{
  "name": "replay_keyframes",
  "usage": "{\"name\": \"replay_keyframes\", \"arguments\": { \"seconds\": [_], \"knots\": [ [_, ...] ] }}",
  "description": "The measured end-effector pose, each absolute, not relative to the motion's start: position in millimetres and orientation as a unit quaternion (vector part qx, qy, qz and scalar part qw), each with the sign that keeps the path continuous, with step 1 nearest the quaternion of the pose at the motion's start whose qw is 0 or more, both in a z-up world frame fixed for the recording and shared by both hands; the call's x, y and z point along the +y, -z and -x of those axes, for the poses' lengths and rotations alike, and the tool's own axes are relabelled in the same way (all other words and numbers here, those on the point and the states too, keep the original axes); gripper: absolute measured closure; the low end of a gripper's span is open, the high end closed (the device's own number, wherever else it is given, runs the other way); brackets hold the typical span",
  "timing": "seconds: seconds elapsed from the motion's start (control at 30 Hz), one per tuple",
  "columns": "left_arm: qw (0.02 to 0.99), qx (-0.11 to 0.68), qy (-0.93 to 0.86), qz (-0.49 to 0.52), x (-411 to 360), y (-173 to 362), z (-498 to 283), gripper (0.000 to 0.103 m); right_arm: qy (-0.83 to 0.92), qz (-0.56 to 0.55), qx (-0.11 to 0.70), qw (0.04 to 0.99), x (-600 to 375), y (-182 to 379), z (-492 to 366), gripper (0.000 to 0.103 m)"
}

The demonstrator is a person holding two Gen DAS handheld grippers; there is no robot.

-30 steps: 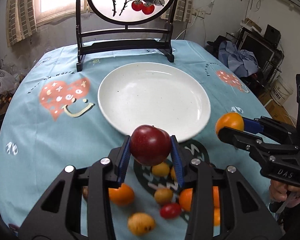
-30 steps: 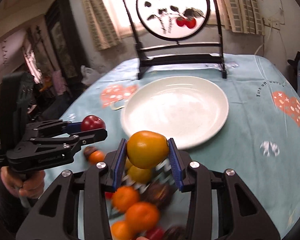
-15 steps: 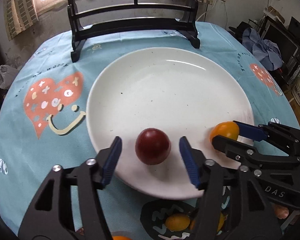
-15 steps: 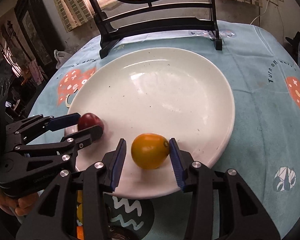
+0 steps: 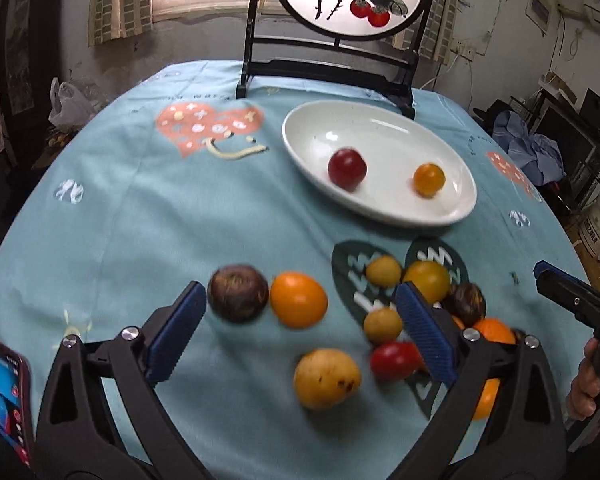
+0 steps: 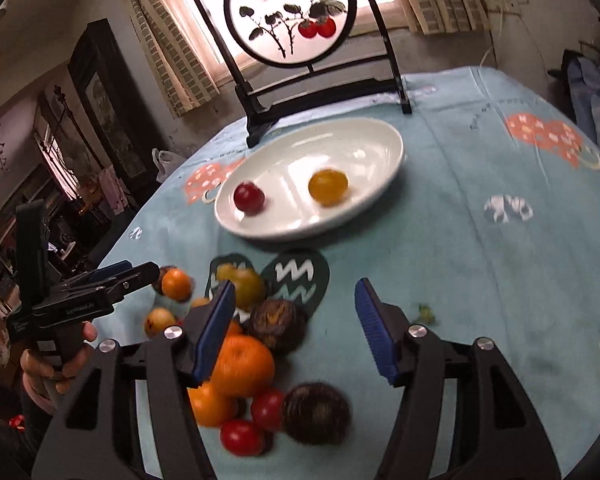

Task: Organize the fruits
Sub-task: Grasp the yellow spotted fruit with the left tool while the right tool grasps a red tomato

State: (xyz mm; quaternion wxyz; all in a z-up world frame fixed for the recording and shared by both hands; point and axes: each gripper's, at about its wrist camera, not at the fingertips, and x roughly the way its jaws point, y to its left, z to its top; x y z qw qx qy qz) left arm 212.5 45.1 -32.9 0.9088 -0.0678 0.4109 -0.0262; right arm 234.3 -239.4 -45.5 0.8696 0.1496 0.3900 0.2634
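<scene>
two hand-held grippers hover over a desk (image 5: 148, 216) draped in a blue cloth, both empty with fingers spread wide apart. ahead of the left gripper (image 5: 296, 332), a dark brown fruit (image 5: 238, 293) sits just off its left finger beside an orange (image 5: 298, 299), with a yellow pear-like fruit (image 5: 326, 379) lower between the fingers, its long axis lying roughly crosswise. the right gripper (image 6: 294, 330) hangs above a second cluster, a large orange (image 6: 242, 365) just inside its left finger. well beyond both sets of fingers, a white plate (image 5: 384, 210) holds a red fruit (image 5: 347, 169) and a small orange-yellow fruit (image 5: 429, 179), apart from each other. the open fingers above the loose pile suggest each is lining up a next pick; the round fruits offer no clear pointing direction.
</scene>
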Motion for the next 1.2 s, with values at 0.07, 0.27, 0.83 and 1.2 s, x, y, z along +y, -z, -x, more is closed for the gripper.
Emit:
{"name": "replay_keyframes", "arguments": {
  "seconds": [0.07, 0.27, 0.83, 1.2],
  "knots": [
    [0.901, 0.426, 0.041, 0.068, 48, 45, -200, 0.006, -0.262, -0.153, 0.398, 0.866, -242, 51, -221, 0.041],
    [0.907, 0.418, 0.046, 0.031, 52, 53, -175, 0.006, -0.257, -0.143, 0.407, 0.865, -243, 53, -187, 0.041],
    [0.906, 0.42, 0.04, 0.043, 63, 53, -173, 0.006, -0.258, -0.066, 0.461, 0.846, -193, 67, -166, 0.065],
    [0.901, 0.427, 0.058, 0.048, 61, 56, -175, 0.007, -0.26, -0.072, 0.467, 0.842, -196, 72, -167, 0.072]
  ]
}}
